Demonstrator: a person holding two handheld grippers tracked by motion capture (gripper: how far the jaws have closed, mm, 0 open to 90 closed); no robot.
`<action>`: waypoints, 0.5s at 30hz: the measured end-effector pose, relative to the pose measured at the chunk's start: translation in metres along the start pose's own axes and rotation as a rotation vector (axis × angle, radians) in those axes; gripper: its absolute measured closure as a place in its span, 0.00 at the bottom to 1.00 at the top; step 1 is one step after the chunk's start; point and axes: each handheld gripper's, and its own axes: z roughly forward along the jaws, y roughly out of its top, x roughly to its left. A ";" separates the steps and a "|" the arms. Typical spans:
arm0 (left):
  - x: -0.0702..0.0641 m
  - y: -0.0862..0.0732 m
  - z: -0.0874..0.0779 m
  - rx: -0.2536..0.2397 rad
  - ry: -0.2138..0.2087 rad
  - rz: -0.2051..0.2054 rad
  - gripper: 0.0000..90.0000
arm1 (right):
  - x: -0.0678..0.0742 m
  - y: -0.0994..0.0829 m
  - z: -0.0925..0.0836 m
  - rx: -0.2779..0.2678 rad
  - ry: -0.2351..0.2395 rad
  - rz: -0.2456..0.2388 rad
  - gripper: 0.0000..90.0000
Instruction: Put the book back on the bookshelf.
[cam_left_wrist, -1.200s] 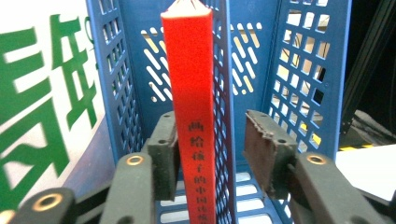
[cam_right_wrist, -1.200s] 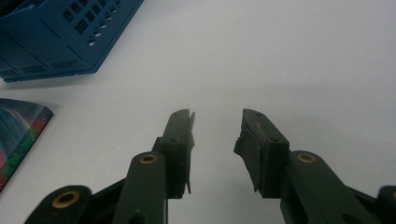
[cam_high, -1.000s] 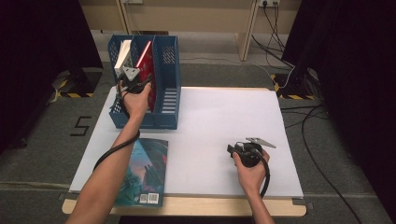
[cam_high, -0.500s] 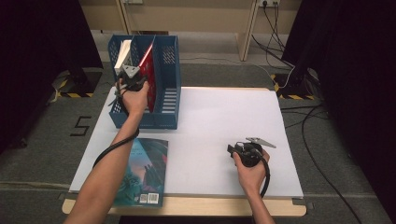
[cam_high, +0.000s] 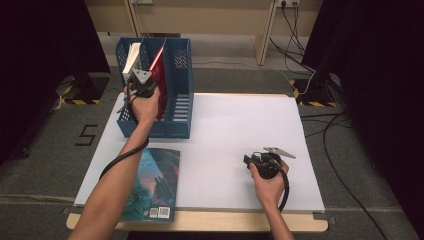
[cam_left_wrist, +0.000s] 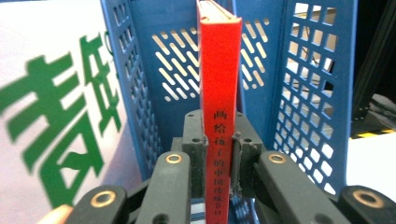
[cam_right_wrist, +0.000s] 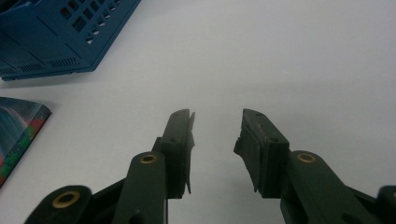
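Left claw (cam_left_wrist: 218, 154), at about 10 o'clock on the table (cam_high: 240, 130) in the high view, grips the spine of a red book (cam_left_wrist: 218, 93); its jaws have just been closing and both pads now press the spine. This book stands upright in the middle compartment of the blue file rack (cam_high: 175, 100), and a white book with green characters (cam_left_wrist: 56, 140) leans in the compartment at 9 o'clock of it. Right claw (cam_right_wrist: 215, 140), at about 4 o'clock on the table, holds its jaws moderately apart above bare white surface, with nothing between them. At 7 o'clock a teal illustrated book (cam_high: 152, 182) lies flat, overhanging the near table edge, well apart from both claws.
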 end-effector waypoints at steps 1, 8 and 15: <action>-0.001 0.000 0.000 -0.003 0.008 0.015 0.88 | 0.000 0.000 0.000 0.001 -0.001 -0.004 0.71; -0.004 -0.004 0.001 -0.010 -0.013 0.004 0.86 | 0.001 0.000 0.000 -0.001 -0.001 0.001 0.71; -0.004 -0.002 -0.001 -0.024 -0.036 -0.023 0.78 | 0.001 0.000 -0.001 -0.002 0.000 0.006 0.70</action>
